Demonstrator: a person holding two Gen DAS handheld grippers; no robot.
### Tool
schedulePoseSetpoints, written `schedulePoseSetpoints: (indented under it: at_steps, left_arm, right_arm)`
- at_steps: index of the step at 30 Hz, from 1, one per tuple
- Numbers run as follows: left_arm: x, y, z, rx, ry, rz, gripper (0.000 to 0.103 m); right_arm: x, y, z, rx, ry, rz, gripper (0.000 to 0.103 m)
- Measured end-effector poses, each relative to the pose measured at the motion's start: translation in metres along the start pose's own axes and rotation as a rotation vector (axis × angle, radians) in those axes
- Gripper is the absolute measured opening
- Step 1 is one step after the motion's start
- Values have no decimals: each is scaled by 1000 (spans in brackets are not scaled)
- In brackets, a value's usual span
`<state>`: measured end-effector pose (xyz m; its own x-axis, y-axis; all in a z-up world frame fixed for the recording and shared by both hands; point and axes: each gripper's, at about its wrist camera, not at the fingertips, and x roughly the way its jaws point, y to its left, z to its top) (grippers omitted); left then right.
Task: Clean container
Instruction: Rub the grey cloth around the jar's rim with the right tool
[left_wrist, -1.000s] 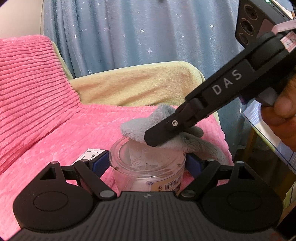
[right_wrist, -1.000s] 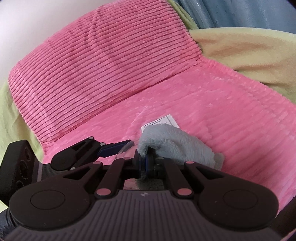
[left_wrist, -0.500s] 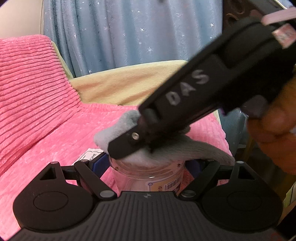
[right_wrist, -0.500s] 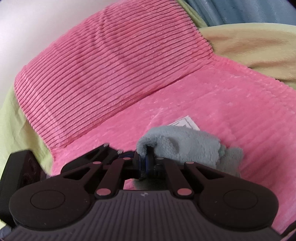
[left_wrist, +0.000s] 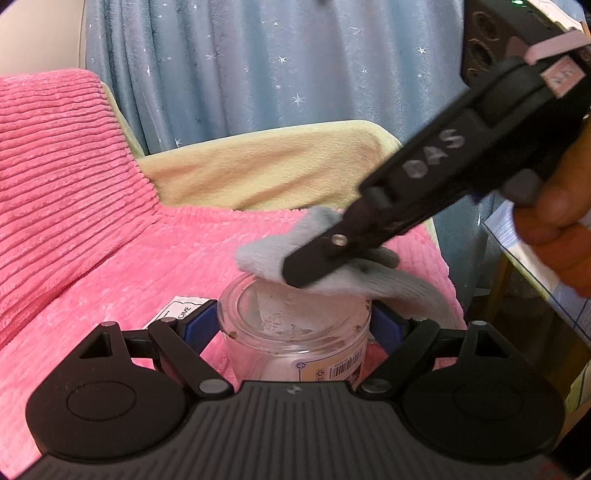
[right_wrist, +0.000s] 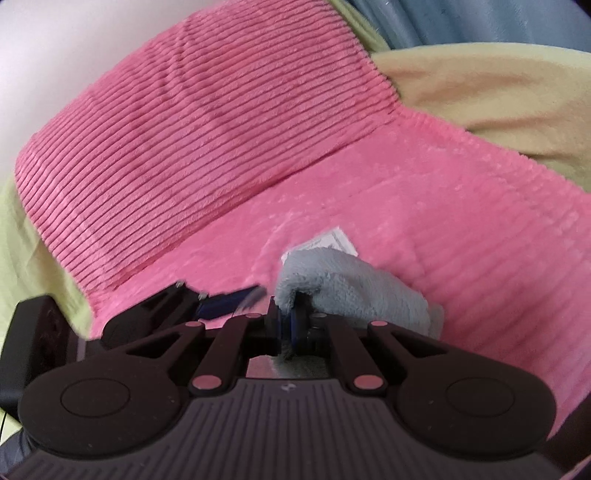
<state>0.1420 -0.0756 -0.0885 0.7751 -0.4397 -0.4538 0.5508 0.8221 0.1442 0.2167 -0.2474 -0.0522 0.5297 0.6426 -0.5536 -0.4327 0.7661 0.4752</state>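
Observation:
A clear plastic container (left_wrist: 295, 332) with a barcode label stands on the pink blanket (left_wrist: 110, 266). My left gripper (left_wrist: 293, 325) is shut on it, a blue pad on each side. Specks of dirt show on the container's rim and inside. My right gripper (left_wrist: 295, 275) comes in from the upper right, shut on a grey fluffy cloth (left_wrist: 332, 280) that lies over the container's far right rim. In the right wrist view the right gripper (right_wrist: 290, 325) pinches the cloth (right_wrist: 351, 291) and the left gripper's finger (right_wrist: 221, 306) shows at left.
A white tag (left_wrist: 177, 310) lies on the blanket left of the container. Behind are a pink ribbed cushion (left_wrist: 55, 166), a cream armrest (left_wrist: 266, 166) and a starred blue curtain (left_wrist: 258, 62). A hand (left_wrist: 554, 225) holds the right gripper. Papers (left_wrist: 535, 258) lie at far right.
The right gripper swept the cloth left across the container's mouth half a second ago, and has now drawn back to the right, uncovering most of the opening. The left gripper and container stayed still.

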Motion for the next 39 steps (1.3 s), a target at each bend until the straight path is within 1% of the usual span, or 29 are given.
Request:
schedulePoseSetpoints:
  at_steps: [4, 8, 12, 18, 22, 25, 28, 31, 39]
  left_arm:
    - [1, 1, 1, -2, 2, 4, 86]
    - [2, 3, 2, -8, 3, 4, 86]
    - [3, 5, 1, -14, 2, 2, 86]
    - [2, 5, 2, -12, 3, -1, 86]
    - [1, 5, 2, -7, 5, -3, 86]
    - [0, 4, 3, -1, 10, -1, 86]
    - [0, 3, 3, -2, 14, 1, 86]
    - [1, 3, 4, -8, 13, 4, 86]
    - [2, 2, 5, -11, 13, 8, 86]
  right_arm:
    - [6, 7, -3, 4, 33, 75, 2]
    - [18, 16, -3, 6, 11, 89, 1]
    - [27, 20, 0, 12, -27, 62, 1]
    - [22, 10, 5, 3, -90, -43, 1]
    - [8, 5, 4, -6, -82, -95, 1]
    - [-5, 7, -3, -23, -47, -94, 2]
    - [-10, 9, -11, -20, -21, -26, 2]
    - [-10, 3, -13, 34, -38, 31, 2]
    - [-25, -16, -8, 132, -160, -74, 3]
